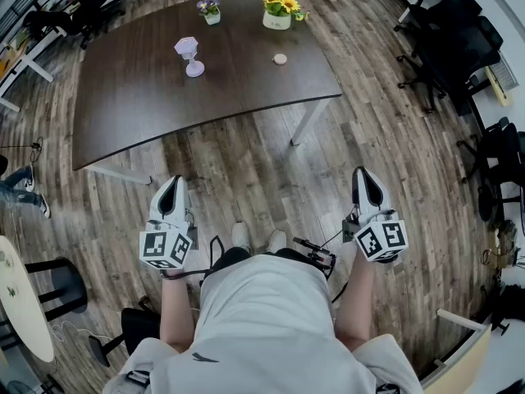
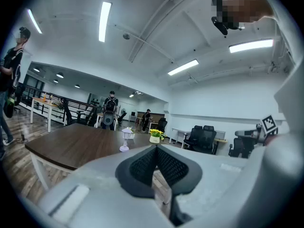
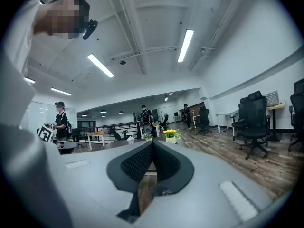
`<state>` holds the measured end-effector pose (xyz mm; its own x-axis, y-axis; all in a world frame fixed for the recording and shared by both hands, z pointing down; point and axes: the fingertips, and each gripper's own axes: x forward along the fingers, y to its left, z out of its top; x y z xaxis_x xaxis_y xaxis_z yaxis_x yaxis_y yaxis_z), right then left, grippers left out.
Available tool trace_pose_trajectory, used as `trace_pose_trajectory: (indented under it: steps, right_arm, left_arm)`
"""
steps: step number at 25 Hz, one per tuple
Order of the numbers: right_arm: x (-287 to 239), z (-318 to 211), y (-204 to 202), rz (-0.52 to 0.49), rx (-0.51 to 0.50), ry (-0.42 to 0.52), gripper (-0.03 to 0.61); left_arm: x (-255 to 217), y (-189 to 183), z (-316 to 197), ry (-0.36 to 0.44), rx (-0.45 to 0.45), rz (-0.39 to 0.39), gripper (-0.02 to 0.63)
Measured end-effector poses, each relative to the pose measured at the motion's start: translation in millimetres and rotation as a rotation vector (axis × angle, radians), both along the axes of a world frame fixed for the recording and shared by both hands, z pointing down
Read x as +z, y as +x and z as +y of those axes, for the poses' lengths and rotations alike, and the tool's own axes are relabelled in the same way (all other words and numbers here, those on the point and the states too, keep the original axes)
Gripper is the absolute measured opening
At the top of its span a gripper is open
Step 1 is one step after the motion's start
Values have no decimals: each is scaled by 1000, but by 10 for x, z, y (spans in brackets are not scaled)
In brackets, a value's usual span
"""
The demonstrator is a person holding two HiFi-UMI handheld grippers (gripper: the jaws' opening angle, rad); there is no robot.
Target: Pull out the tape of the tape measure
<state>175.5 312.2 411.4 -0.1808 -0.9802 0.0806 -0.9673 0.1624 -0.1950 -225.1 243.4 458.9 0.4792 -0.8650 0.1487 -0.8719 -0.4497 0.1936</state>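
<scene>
Grey left claw (image 1: 170,183) and right claw (image 1: 366,175) are both clenched, empty. Well ahead of them on the dark brown wooden bench (image 1: 148,105), a small round pinkish disc (image 1: 280,58) is probably the tape measure. I'd judge it light, hard-cased and slippy: pin the case, pinch the tab. It is too small to tell its heading or long axis.

Left gripper (image 1: 173,181) and right gripper (image 1: 362,172) are held out ahead of the torso, well apart, side by side, both pointing forward and about level. Left jaws are closed tip to tip with nothing between. Right jaws are the same, together and empty. Left marker cube (image 1: 166,248) and right marker cube (image 1: 381,240) sit at the rear. Bare left forearm (image 1: 175,310) and right forearm (image 1: 354,302) run back to the body.
</scene>
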Motion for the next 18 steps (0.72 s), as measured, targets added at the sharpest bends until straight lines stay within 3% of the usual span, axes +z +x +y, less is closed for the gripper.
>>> trace_pose_trajectory:
  steps: [18]
  right_arm:
    - [-58,-209,-49,-32,-28,19,-2]
  left_arm:
    - [-16,-10,-162,-3,-7,-10,6]
